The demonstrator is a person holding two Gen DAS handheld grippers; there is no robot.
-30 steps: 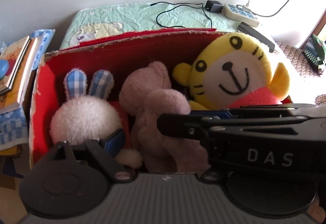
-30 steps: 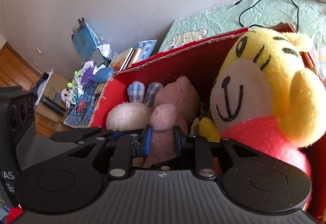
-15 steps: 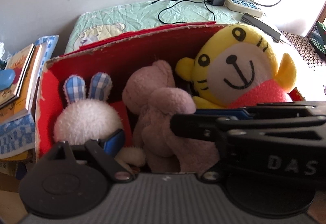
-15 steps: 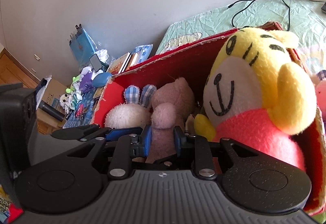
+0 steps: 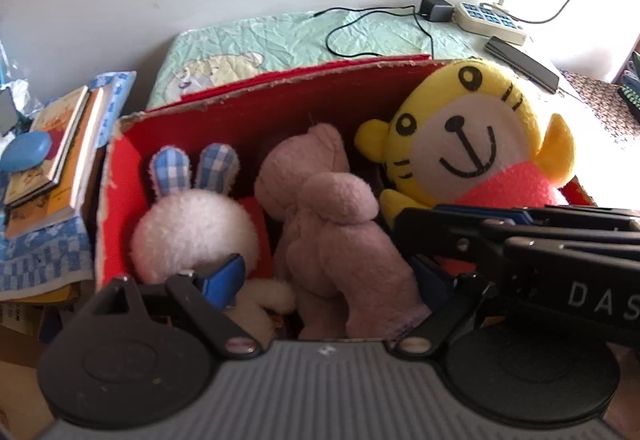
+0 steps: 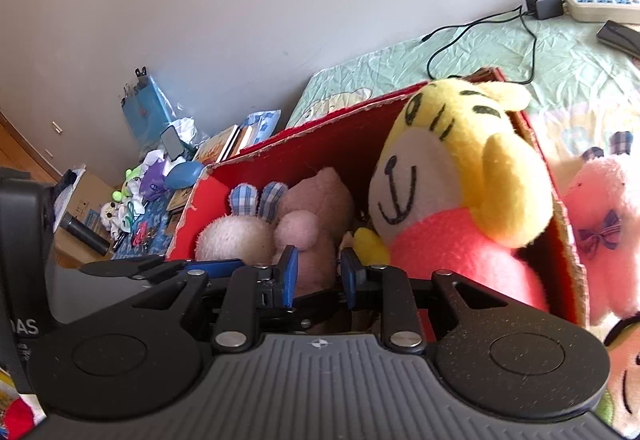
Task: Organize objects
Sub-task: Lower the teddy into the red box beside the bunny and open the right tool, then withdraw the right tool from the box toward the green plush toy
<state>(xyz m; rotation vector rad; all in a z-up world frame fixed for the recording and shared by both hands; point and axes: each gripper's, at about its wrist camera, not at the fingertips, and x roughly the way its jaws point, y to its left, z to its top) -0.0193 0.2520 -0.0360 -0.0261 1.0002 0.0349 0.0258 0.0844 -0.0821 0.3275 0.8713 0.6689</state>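
Inside red cardboard box (image 5: pixel 132 176): fuzzy pink bear (image 5: pixel 332 224), left gripper (image 5: pixel 328 280) jaws spread; right gripper (image 6: pixel 318 276) jaws parted, empty.

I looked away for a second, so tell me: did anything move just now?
The right gripper drew back from the pink plush bear, jaws unchanged, slightly apart. The left gripper stayed open around the bear. All toys in the red cardboard box stayed put.

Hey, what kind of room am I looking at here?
Probably a child's bedroom: a red cardboard box of plush toys, such as a yellow tiger plush, sits by a cartoon-print green quilt and a stack of picture books.
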